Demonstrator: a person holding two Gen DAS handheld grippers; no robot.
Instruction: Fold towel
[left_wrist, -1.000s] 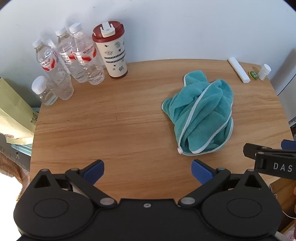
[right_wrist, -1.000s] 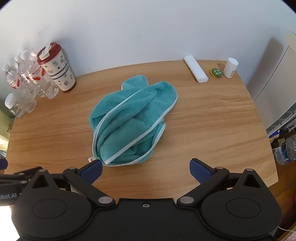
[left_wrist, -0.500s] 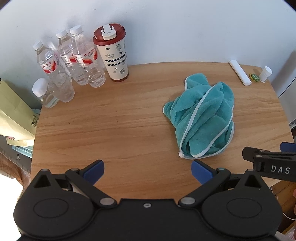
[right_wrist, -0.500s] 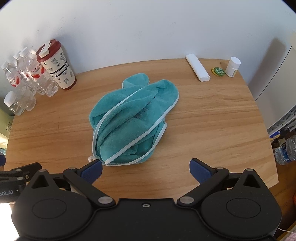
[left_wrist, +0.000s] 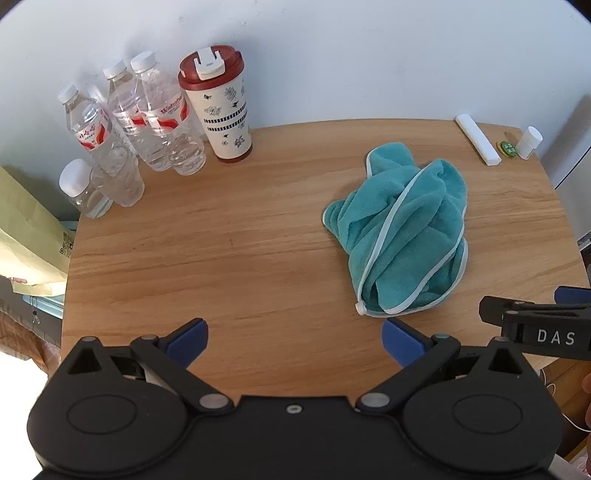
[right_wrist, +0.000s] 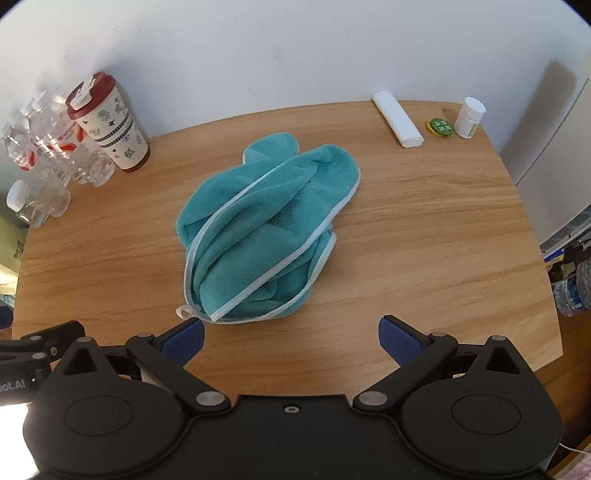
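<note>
A teal towel (left_wrist: 402, 236) (right_wrist: 266, 229) with pale trim lies crumpled in a heap on the round wooden table (left_wrist: 221, 236) (right_wrist: 424, 229). A small hanging loop (right_wrist: 184, 312) sticks out at its near corner. My left gripper (left_wrist: 294, 338) hovers open over the near table edge, left of the towel and holding nothing. In its own view my right gripper (right_wrist: 291, 338) is open too, just short of the towel's near end, its left fingertip beside the loop. The right gripper's body (left_wrist: 535, 325) shows at the right of the left wrist view.
Several clear water bottles (left_wrist: 147, 136) (right_wrist: 48, 147) and a red-lidded printed tumbler (left_wrist: 218, 103) (right_wrist: 110, 125) stand at the back left. A white roll (left_wrist: 478, 144) (right_wrist: 397, 120), a green disc (right_wrist: 439, 126) and a small white bottle (left_wrist: 529, 142) (right_wrist: 469, 117) sit at the back right.
Both grippers have drawn nearer the towel, more so in the right wrist view. The towel lies as before and both stay open.
</note>
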